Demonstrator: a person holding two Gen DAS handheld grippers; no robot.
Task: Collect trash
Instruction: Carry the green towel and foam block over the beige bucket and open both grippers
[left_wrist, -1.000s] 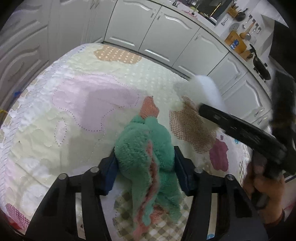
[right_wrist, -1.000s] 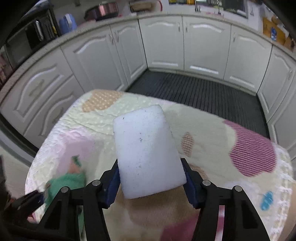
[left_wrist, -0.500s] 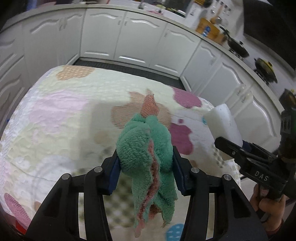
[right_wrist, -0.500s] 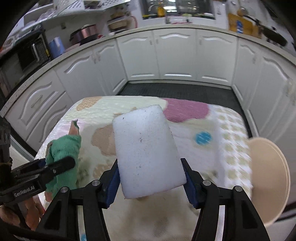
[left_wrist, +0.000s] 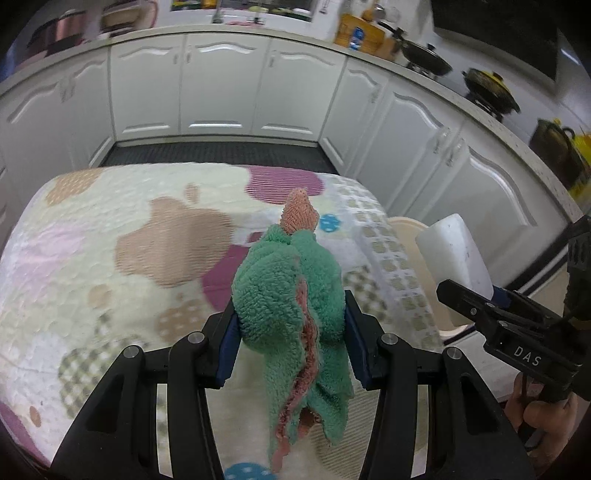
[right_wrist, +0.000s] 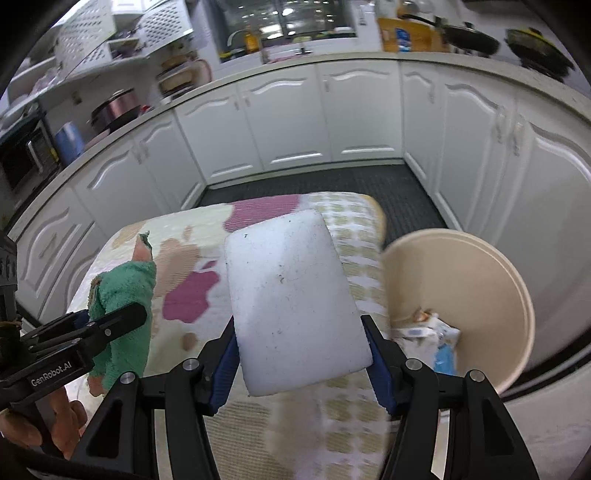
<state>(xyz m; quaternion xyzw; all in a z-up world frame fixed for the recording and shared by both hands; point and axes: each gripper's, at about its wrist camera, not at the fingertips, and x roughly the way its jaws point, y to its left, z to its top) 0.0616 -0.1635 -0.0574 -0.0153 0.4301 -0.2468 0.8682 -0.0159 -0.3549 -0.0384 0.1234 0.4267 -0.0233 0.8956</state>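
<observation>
Above a counter (left_wrist: 92, 236) draped in a quilted cloth with apple shapes, the left tool (left_wrist: 291, 343) is clamped on a green fleecy cloth (left_wrist: 288, 295) with a salmon edge, blue pads pressing both sides, the cloth's ends hanging below. The right tool (right_wrist: 299, 354) pinches a white foam block (right_wrist: 291, 302), slightly speckled, standing up between its pads.

Only the right wrist view looks into the beige bin (right_wrist: 480, 266) just past the counter's right end, where crumpled wrappers (right_wrist: 428, 328) lie at the bottom; the left wrist view catches merely a sliver of its rim behind the block. Only the left wrist view shows the person's right hand (left_wrist: 543, 417) under the right tool's handle, while the right wrist view shows the person's left hand (right_wrist: 48, 417) below the left tool. White cabinets (left_wrist: 221, 85) curve behind both.
</observation>
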